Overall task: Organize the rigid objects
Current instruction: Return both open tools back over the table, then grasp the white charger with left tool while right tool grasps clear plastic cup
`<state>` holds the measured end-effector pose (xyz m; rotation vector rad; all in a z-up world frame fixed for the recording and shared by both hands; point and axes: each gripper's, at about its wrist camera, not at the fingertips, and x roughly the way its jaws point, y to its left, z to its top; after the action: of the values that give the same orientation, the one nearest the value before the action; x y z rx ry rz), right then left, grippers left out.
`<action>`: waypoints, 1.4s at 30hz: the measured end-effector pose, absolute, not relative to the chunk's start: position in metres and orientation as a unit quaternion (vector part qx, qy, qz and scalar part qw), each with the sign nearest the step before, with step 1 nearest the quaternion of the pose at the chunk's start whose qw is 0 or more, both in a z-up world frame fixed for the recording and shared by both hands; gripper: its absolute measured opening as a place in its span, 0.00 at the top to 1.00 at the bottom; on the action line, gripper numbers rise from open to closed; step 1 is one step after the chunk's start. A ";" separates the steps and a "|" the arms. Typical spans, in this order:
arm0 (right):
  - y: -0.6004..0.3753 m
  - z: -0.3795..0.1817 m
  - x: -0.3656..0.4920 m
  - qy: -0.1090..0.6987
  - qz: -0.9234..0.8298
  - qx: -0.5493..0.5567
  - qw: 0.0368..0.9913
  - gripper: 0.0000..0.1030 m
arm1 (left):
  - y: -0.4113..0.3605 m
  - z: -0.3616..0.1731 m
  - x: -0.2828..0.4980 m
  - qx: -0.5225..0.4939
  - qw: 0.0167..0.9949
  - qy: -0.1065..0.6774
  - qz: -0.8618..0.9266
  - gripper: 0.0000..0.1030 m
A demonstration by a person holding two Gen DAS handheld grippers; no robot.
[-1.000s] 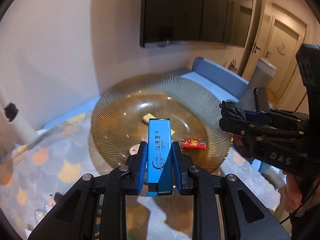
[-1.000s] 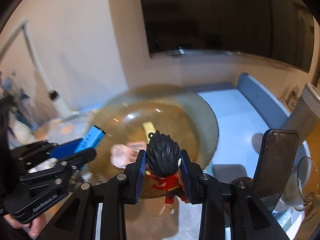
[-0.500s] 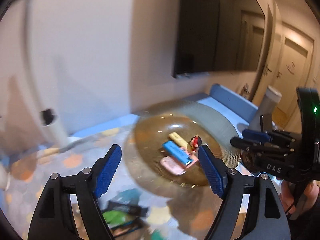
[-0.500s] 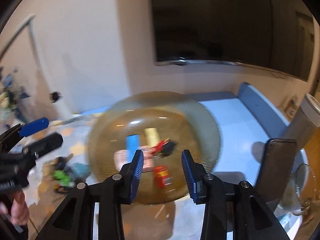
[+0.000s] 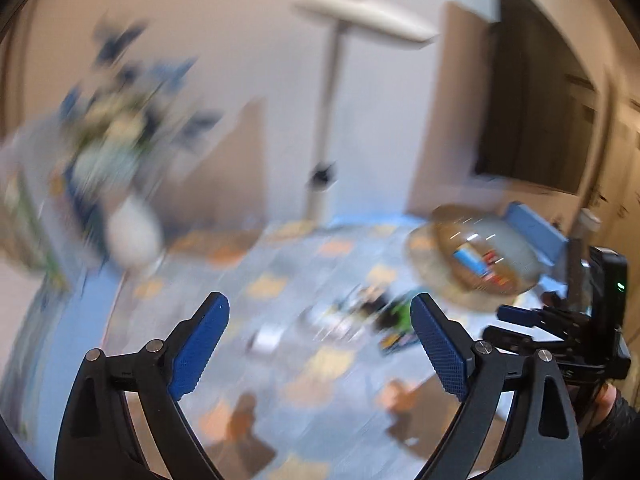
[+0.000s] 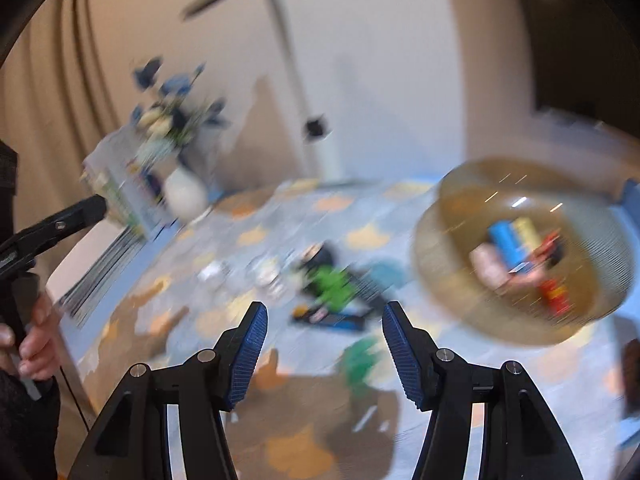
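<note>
Both frames are smeared by motion blur, so small counts are rough. At the far left of the right wrist view stands one white vase (image 6: 185, 194) with blue and pale flowers, beside a stack of books or magazines (image 6: 120, 216) on the table's edge. One white lamp pole (image 6: 298, 92) rises behind. On the patterned tablecloth (image 6: 280, 452), near the middle, lie a few small pale items (image 6: 264, 276) (two or three, too blurred to name), then one green object (image 6: 334, 288) resting on a dark flat packet (image 6: 340, 316), and one more green thing (image 6: 362, 364) lower down.

Further right sits one amber ribbed glass bowl (image 6: 440, 280). Inside it I count about five things: one pink piece (image 6: 490, 268), one blue box (image 6: 505, 240), one pale yellow bar (image 6: 527, 230), one small figure in red with dark hair (image 6: 554, 248), and one red piece (image 6: 555, 298).

The left gripper (image 5: 318, 328) has its two blue pads spread wide with nothing between them, above the cloth and left of the bowl (image 5: 432, 272). The right gripper (image 6: 324, 338) is likewise spread and empty, hanging over the green clutter, with the bowl up to its right. In the left wrist view the right gripper shows at the right edge, beside the bowl, which has a blue block-shaped thing (image 5: 534, 232) behind it.
</note>
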<state>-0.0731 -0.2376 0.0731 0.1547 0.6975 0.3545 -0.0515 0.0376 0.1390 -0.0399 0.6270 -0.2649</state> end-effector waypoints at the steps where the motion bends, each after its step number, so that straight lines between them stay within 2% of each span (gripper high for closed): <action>1: -0.230 0.063 -0.074 0.343 0.182 0.074 0.919 0.43 | 0.050 0.125 -0.052 -0.030 0.943 0.314 -0.109 0.11; 6: -0.204 0.023 -0.068 0.376 0.207 0.066 0.901 0.43 | 0.092 0.053 -0.038 -0.106 0.922 0.366 -0.062 0.12; 11: -0.201 0.009 -0.062 0.390 0.204 0.057 0.896 0.43 | 0.094 0.019 -0.030 -0.107 0.915 0.386 -0.049 0.12; 20: -0.188 0.001 -0.059 0.408 0.189 0.018 0.893 0.42 | 0.076 0.024 -0.042 -0.052 0.932 0.357 -0.032 0.11; 32: -0.184 0.001 -0.062 0.402 0.172 0.001 0.899 0.41 | 0.076 0.026 -0.044 -0.053 0.935 0.349 -0.038 0.11; 42: -0.163 0.017 -0.053 0.426 0.226 0.005 0.876 0.40 | 0.087 0.033 -0.033 -0.081 0.910 0.393 -0.099 0.12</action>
<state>-0.0534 -0.1626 0.0174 0.0105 0.8880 0.4727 -0.0329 0.0869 0.0334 -0.1674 0.8108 -0.2048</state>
